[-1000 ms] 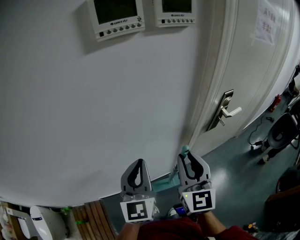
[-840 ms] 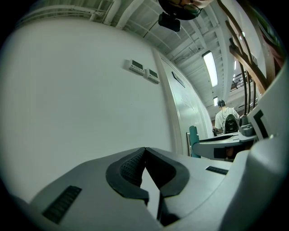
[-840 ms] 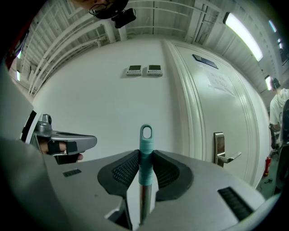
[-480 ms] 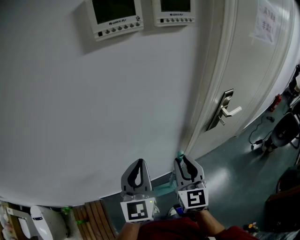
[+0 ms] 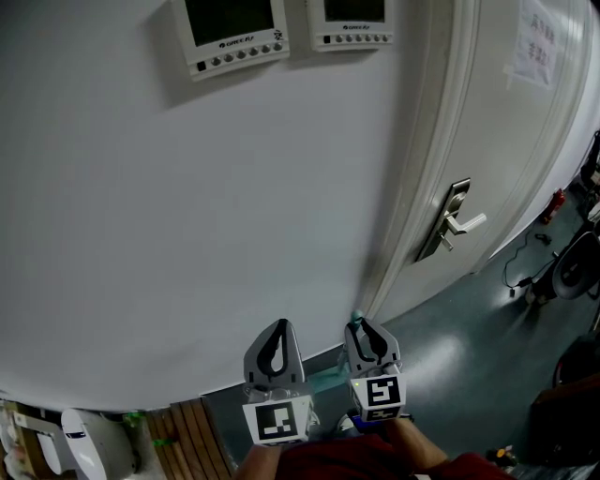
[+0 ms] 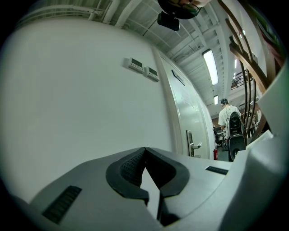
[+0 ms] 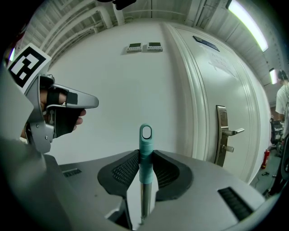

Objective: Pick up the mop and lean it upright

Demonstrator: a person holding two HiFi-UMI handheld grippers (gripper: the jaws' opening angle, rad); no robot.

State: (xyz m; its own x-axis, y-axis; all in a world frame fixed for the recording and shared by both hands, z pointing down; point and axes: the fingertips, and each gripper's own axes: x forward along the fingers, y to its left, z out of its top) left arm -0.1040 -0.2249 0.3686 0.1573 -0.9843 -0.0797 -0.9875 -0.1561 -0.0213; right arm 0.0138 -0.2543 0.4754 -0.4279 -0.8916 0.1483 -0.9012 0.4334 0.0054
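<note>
My right gripper [image 5: 360, 325] has sunk lower and slid a little left since a second ago, carrying the mop [image 7: 145, 151] down with it. The teal tip of the handle now sits lower against the wall [image 5: 187, 234], near the door frame. My left gripper [image 5: 277, 328] has not moved.

The right tongs pinch the teal grip near the top of the mop's handle, which stands upright between the pads. The left tongs are pressed together at the tips with nothing between them.

I count one mop, two grippers side by side, two control panels [image 5: 232, 33] [image 5: 352, 23] high on the wall, and one door [image 5: 511, 150] with one lever handle [image 5: 457, 225].
</note>
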